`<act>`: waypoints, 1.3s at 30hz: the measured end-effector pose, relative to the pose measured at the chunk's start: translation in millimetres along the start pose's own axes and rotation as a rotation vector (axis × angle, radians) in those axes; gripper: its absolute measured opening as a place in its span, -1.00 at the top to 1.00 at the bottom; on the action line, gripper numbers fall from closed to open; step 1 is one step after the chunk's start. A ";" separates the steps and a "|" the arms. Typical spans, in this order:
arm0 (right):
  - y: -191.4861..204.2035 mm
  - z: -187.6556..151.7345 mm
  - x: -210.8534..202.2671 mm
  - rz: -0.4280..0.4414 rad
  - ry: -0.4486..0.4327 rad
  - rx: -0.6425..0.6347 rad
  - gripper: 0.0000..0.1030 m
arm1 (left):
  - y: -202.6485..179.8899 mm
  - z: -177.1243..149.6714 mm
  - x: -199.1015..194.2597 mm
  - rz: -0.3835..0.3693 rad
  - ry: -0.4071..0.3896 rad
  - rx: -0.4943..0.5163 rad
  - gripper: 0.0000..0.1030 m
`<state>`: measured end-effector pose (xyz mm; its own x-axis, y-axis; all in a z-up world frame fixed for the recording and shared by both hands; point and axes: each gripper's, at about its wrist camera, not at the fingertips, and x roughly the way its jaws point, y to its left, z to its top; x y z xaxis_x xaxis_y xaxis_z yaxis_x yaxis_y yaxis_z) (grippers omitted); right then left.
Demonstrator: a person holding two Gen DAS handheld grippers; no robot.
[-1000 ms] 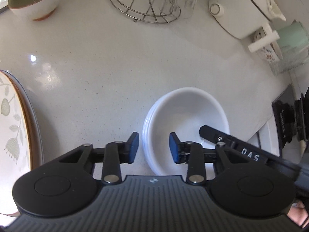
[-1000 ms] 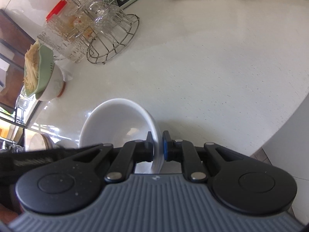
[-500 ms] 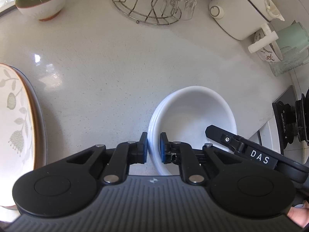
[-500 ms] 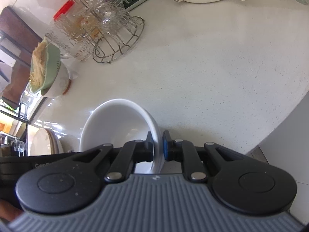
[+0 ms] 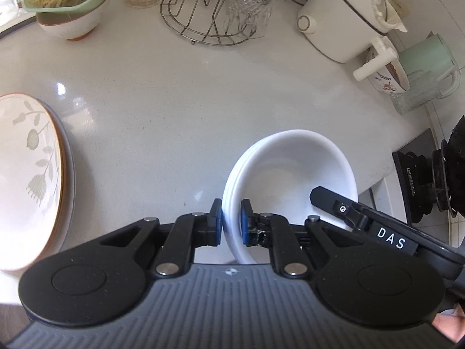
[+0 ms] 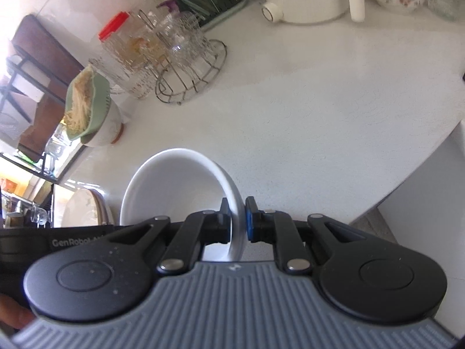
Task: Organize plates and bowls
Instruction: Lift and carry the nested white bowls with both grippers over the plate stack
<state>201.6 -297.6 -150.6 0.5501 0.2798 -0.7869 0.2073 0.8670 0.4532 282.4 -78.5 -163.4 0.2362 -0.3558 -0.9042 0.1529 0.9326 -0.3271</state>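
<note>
A stack of white bowls [image 5: 293, 174] sits near the front edge of the white counter. My left gripper [image 5: 231, 222] is shut on the stack's left rim. My right gripper [image 6: 236, 219] is shut on the right rim of the same white bowls [image 6: 177, 186]; its black body shows in the left wrist view [image 5: 375, 226]. A stack of floral plates with a brown rim [image 5: 29, 174] lies on the counter to the left and shows small in the right wrist view [image 6: 84, 212].
At the back stand a bowl with a green colander of noodles [image 5: 69, 3], a wire rack with glasses [image 5: 221, 14], a white pot [image 5: 345, 23], a floral bowl [image 5: 386, 72] and a mint jug [image 5: 427, 64]. A stove burner [image 5: 436, 180] is right. The counter edge [image 6: 407, 180] curves close by.
My left gripper moved in and closed on the bowls' left rim. The right gripper stayed shut on the right rim. Both views shifted a little, showing more of the counter's back.
</note>
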 end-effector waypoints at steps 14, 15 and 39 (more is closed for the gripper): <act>6.2 -3.3 -45.8 0.039 -0.003 -0.049 0.75 | -15.6 -28.1 -47.9 0.022 -0.060 -0.047 0.71; 7.6 -3.5 -46.9 0.045 0.001 -0.051 0.75 | -13.6 -29.1 -51.3 0.022 -0.061 -0.056 0.71; 118.2 -10.0 -25.7 0.092 0.021 -0.174 0.73 | 92.5 -21.0 -110.0 0.042 -0.098 -0.154 0.71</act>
<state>203.9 -198.2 -81.1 0.5433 0.3682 -0.7545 0.0130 0.8949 0.4461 250.4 48.2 -100.0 0.3324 -0.3138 -0.8894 -0.0057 0.9423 -0.3346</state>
